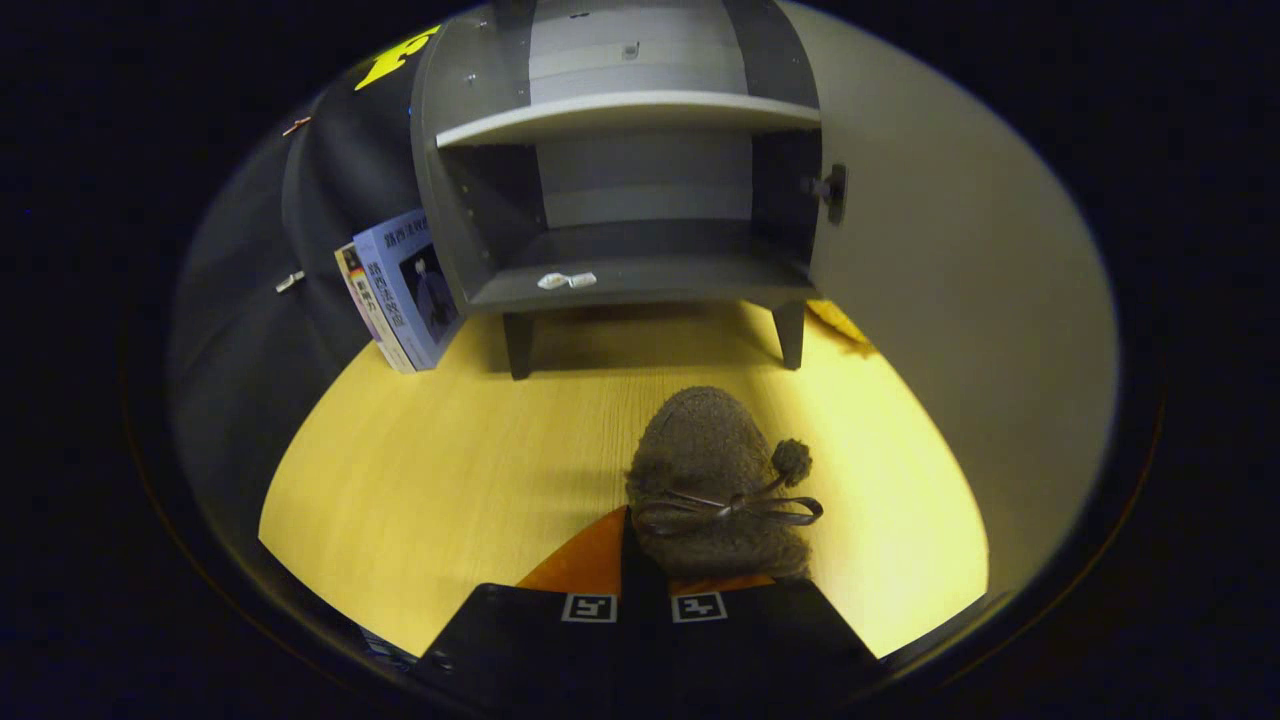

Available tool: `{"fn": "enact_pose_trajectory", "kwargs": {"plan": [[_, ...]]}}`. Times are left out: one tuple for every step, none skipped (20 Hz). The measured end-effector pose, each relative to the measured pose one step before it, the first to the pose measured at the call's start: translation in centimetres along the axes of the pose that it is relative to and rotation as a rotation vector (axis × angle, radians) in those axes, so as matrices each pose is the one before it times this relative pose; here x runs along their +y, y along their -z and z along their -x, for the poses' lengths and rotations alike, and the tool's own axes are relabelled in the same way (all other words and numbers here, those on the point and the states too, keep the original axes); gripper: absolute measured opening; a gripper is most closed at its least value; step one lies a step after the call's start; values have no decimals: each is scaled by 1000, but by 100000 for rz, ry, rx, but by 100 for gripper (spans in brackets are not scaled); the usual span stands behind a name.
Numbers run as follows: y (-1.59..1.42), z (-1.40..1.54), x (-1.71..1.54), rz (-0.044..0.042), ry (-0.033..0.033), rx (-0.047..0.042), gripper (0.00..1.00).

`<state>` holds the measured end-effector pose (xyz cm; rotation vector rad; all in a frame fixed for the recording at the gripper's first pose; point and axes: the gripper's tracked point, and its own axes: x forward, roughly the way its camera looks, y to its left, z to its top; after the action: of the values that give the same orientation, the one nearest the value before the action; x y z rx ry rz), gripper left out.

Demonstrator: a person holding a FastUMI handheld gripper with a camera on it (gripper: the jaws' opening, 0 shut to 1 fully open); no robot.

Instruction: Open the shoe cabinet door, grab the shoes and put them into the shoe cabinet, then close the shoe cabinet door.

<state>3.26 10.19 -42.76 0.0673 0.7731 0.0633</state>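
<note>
Brown fuzzy fabric marks the task's thing: a soft ankle-high shoe with a pompom and a thin leather bow [715,480], standing on the pale yellow wood-grain floor [450,470] and reaching from between the fingers to just ahead of them. The gripper [645,590] has its fingers drawn narrow, and they appear to press the heel end of the shoe from both sides; the contact itself is hidden under the fabric, so the grasp is a judgement. Beyond the shoe stands the grey shoe cabinet on short dark legs [620,200], with its pale cream door [940,280] swung wide to the right and a dark hinge fitting [832,192] on the door's inner face. The lower compartment is open to the front; a small white fitting [565,281] lies on its floor near the left. Two upright books with blue covers [400,290] lean beside the cabinet's left wall. The step in hand is judged to be carrying the shoe in. To do it well, keep the pinch firm, lift clear of the cabinet's front lip, aim for the middle of the lower compartment away from the white fitting, and set the sole flat before releasing
</note>
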Motion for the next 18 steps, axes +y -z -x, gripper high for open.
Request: {"fn": "enact_pose_trajectory", "kwargs": {"plan": [[-1050, 1182, -65, 463, -463, -704, 5], [-1018, 1185, -19, 504, -337, -135, 5], [-985, 1172, 50, 92, -350, -14, 5], [-1035, 1160, 174, -204, -856, 12, 5], [-1136, 1191, 185, -92, -844, -107, 5], [-1234, 1003, 23, -144, -282, -657, 5], [-1459, 982, 218, 514, -432, -791, 5], [-1422, 875, 369, 903, -776, -928, 5], [-1629, 909, 316, 549, -730, -1153, 5], [-1691, 792, 490, 598, -1250, -738, 5], [-1909, 831, 473, -371, -1469, -995, 5], [-2108, 681, 601, -447, -1688, -1164, 5], [-1978, 543, 600, -80, -1336, -348, 5], [-2083, 352, 399, -227, -1147, -1352, 5], [-2020, 123, 379, 739, -1073, -550, 5], [-2088, -289, 332, 855, -623, -1902, 5], [-1641, -660, 166, 1194, -455, 339, 5], [-1413, -810, -14, 208, -470, 442, 5]]}}
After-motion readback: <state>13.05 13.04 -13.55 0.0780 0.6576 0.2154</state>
